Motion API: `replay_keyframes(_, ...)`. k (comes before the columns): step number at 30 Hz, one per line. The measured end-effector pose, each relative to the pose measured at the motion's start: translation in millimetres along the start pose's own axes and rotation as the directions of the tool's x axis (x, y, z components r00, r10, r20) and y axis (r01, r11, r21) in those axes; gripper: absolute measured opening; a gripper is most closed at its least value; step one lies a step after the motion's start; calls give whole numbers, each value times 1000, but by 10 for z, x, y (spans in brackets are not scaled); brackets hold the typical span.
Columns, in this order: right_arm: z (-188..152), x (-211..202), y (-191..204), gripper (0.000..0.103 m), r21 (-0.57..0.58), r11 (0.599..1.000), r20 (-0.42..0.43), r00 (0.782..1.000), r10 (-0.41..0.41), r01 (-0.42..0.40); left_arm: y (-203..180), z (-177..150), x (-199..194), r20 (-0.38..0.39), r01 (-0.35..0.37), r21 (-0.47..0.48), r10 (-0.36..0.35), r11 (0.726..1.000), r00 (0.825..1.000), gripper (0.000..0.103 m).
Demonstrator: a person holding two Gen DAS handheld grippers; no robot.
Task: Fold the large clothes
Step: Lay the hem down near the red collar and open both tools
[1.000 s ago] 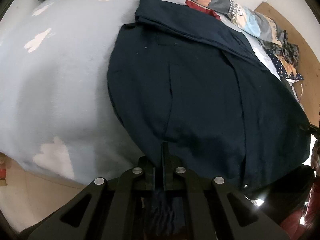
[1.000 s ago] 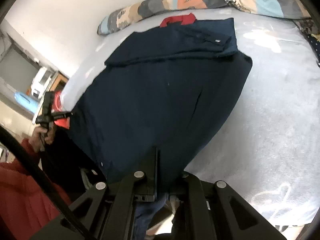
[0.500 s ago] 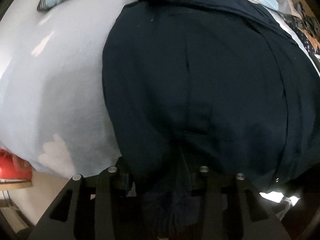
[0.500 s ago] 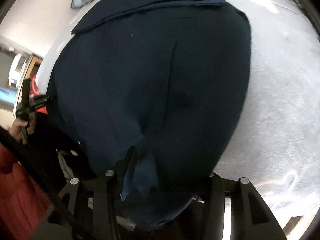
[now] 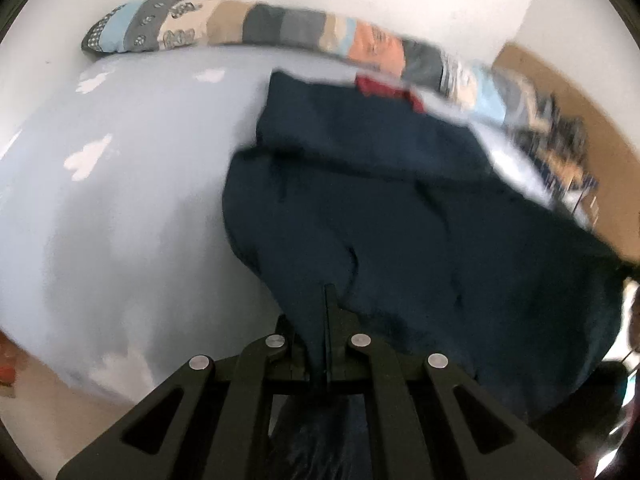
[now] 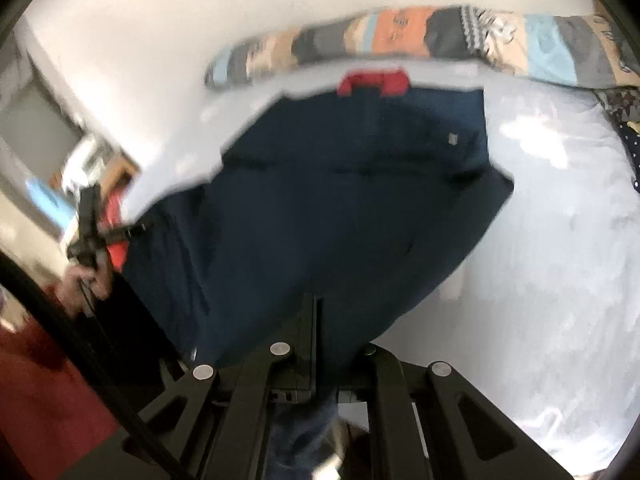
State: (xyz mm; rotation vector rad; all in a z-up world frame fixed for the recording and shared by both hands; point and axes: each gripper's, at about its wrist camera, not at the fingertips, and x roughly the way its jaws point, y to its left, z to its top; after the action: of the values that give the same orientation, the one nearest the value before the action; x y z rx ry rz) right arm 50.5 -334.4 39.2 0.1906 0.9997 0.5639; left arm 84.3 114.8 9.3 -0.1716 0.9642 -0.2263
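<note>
A large dark navy garment (image 5: 400,200) lies spread on the pale blue bed, its collar end with a red lining (image 5: 384,88) toward the far pillow. My left gripper (image 5: 326,300) is shut on the garment's near hem at its left corner. In the right wrist view the same garment (image 6: 340,200) fills the middle, and my right gripper (image 6: 316,308) is shut on the near hem at its right corner. The cloth hangs down between and behind both sets of fingers. Both views are motion-blurred.
The pale blue bedsheet (image 5: 120,208) with white cloud shapes stretches left of the garment and also right of it (image 6: 560,280). A long patchwork pillow (image 5: 260,28) lies along the white wall. A pile of patterned clothes (image 5: 560,140) sits at the far right.
Both grippers, still holding the hem, have pulled back and tilted up, so the wall and pillow have come back into view after the cloth filled the frames.
</note>
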Motion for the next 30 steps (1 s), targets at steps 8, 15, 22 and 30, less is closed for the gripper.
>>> replay_keyframes(8,825,-245,-310,5,146,987,211,977,32,-64,-49,1024,196,63,-1,-54,4,999,998,4)
replay_keyframes(15,1889,245,-1109,5,324,945,240,970,-31,-50,139,2329,938,15,-71,-142,74,987,997,4)
replay_keyframes(22,2479,1609,-2352,8,583,810,41,993,-110,66,581,2968,2569,-256,-227,-266,159,937,953,10)
replay_keyframes(30,2020,1910,-2979,28,771,624,160,987,6,-129,883,2952,2658,-219,-91,-395,3,914,976,16)
